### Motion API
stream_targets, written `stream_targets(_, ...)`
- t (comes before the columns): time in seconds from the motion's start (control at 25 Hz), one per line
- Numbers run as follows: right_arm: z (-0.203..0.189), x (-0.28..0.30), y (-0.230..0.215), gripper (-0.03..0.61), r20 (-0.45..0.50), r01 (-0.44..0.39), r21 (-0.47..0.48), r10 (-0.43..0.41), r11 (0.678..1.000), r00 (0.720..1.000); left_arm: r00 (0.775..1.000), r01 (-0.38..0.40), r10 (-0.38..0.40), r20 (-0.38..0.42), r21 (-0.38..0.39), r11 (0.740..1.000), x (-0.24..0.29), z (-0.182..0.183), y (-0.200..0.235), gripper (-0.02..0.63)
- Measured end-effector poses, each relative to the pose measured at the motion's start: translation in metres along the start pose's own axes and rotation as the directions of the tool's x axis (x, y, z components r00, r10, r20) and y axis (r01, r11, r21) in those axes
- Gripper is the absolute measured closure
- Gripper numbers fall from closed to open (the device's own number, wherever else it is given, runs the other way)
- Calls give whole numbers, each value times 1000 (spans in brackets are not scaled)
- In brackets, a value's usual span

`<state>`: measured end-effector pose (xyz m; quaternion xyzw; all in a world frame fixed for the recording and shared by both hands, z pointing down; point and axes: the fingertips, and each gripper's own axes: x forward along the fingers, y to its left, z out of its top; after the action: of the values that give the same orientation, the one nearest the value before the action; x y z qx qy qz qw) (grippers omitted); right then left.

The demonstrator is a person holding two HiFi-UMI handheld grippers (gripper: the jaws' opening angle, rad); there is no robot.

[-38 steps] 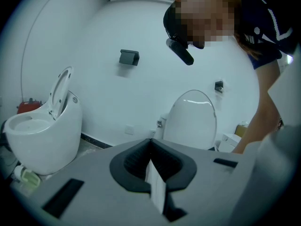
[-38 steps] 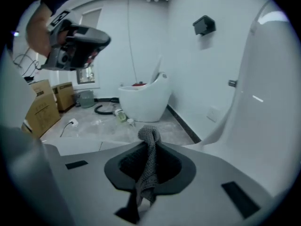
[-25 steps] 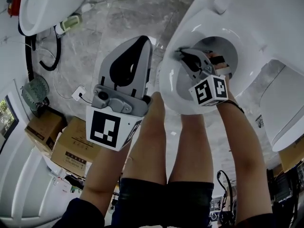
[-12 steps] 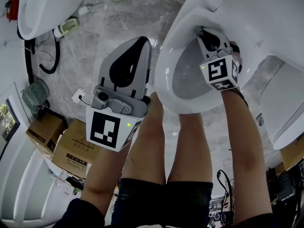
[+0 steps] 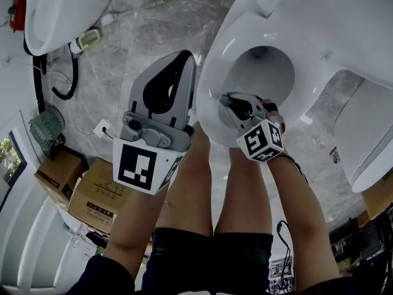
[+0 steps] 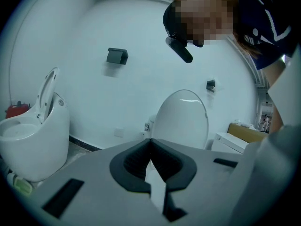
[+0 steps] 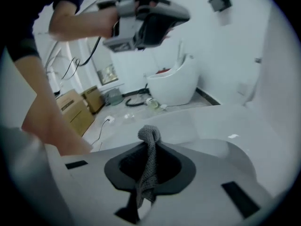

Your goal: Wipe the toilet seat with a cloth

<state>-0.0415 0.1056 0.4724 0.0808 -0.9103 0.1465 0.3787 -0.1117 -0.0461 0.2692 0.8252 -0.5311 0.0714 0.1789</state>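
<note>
Left gripper (image 5: 175, 72) hangs left of the toilet seat (image 5: 212, 72), jaws together w/ nothing between, probably parked there just to stay out of the way. Right gripper (image 5: 233, 105) is at the seat's near rim, jaws clamped on the grey cloth (image 7: 149, 161). The cloth end sticks out past the tips, prob. so fabric and not plastic meets the seat; real contact I cannot tell.

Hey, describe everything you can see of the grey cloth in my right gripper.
The grey cloth looks coarsely knitted, twisted into a narrow strip. The right hand-held gripper is shut on it: a bunched knob pokes past the jaw tips, the rest trails back through the jaws' dark opening. It sits over the white toilet seat; contact cannot be made out.
</note>
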Motion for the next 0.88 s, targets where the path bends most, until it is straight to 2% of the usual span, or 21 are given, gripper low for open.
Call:
stream_targets(0.08, 17, -38, -20, 522, 85, 111, 157, -126, 981, 988, 1000, 12, -13, 9, 13, 1000, -2, 13, -4, 600)
stream_targets(0.16, 38, -83, -43, 522, 159, 206, 287, -259, 935, 953, 1000, 21, -22, 23, 29, 999, -6, 31, -8, 600)
stream_targets(0.2, 50, -108, -54, 522, 197, 248, 335, -325, 909, 925, 999, 23, -25, 37, 37, 999, -8, 44, -10, 600)
stream_targets(0.28, 83, -162, -76, 522, 286, 327, 399, -455, 857, 843, 996, 26, -30, 85, 54, 998, -13, 75, -17, 600)
stream_targets(0.4, 131, -248, -98, 522, 350, 444, 422, -594, 790, 725, 993, 30, -39, 112, 83, 996, -25, 113, -26, 600)
stream_targets(0.48, 155, -301, -106, 522, 380, 504, 413, -646, 759, 662, 994, 35, -46, 95, 113, 993, -36, 130, -32, 600)
stream_targets(0.68, 200, -411, -93, 522, 477, 586, 347, -676, 732, 561, 993, 54, -71, 97, 167, 984, -60, 176, -59, 600)
stream_targets(0.88, 249, -503, -54, 522, 541, 641, 301, -680, 706, 495, 991, 53, -76, 111, 196, 979, -97, 234, -97, 600)
